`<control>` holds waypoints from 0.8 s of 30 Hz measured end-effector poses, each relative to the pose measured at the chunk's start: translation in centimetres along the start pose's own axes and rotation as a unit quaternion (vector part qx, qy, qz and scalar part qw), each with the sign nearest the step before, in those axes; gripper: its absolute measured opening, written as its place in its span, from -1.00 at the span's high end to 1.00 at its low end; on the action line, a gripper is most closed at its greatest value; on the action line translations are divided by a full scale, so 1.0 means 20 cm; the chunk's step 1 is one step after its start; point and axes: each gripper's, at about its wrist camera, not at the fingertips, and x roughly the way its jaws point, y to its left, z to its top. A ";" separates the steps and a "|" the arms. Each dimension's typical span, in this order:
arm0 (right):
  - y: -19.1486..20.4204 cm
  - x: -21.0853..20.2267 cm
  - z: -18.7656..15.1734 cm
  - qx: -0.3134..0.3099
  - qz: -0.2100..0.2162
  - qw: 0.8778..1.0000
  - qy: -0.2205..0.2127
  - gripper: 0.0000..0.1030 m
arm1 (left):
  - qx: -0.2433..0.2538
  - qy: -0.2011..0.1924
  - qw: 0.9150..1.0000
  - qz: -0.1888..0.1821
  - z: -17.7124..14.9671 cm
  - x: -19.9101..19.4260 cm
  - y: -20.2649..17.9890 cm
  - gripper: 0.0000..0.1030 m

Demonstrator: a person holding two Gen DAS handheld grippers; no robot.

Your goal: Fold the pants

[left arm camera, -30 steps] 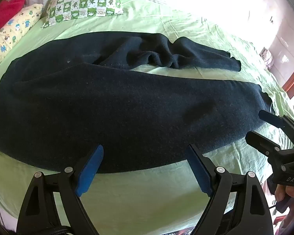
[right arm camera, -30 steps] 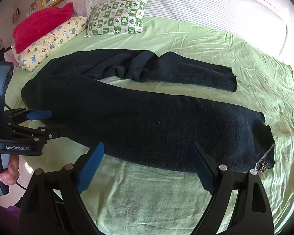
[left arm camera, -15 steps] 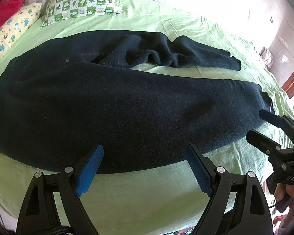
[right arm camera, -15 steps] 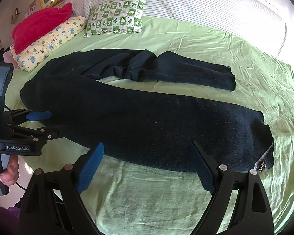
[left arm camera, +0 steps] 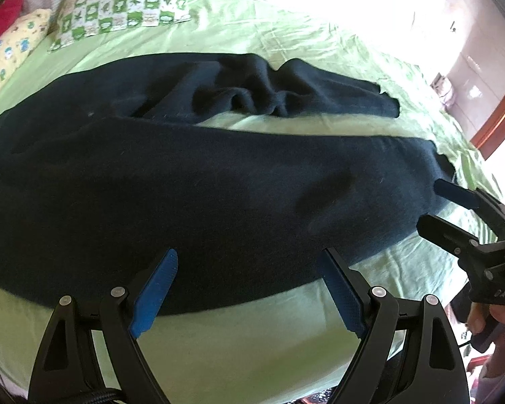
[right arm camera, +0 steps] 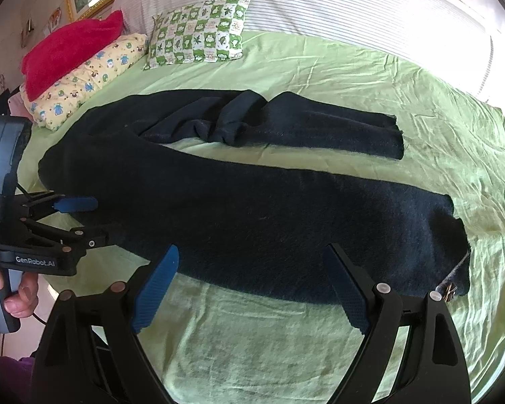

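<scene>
We see long dark navy fleece pants [left arm camera: 219,185] flat on light green bedsheet [right arm camera: 286,336]. Our left tongs [left arm camera: 249,282] wide, empty, at 6 o'clock. Right tongs [right arm camera: 252,279] wide, empty.

Green sheet [right arm camera: 320,77], frog-check pillow [right arm camera: 198,32], yellow pillow [right arm camera: 87,77], red cushion [right arm camera: 67,50]

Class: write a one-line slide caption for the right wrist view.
Open right gripper hovers above dark pants spread on a green bedsheet; left gripper waits open.

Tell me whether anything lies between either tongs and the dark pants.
Nothing visible does. The dark navy fleece pants lie spread on the green bedsheet, with both the left tongs and right tongs open just short of the near leg.
</scene>
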 end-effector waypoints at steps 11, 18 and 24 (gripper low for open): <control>-0.36 0.07 0.21 0.098 0.035 0.995 -0.010 -0.71 | 0.061 -0.022 0.998 -0.014 0.38 0.03 0.02 -0.68; -0.61 0.11 0.46 0.100 0.020 0.993 -0.052 -0.71 | 0.108 -0.017 0.994 -0.019 0.66 0.14 0.05 -0.68; -0.77 0.23 0.63 0.096 0.011 0.995 -0.029 -0.71 | 0.147 0.010 0.989 -0.031 0.90 0.31 0.05 -0.68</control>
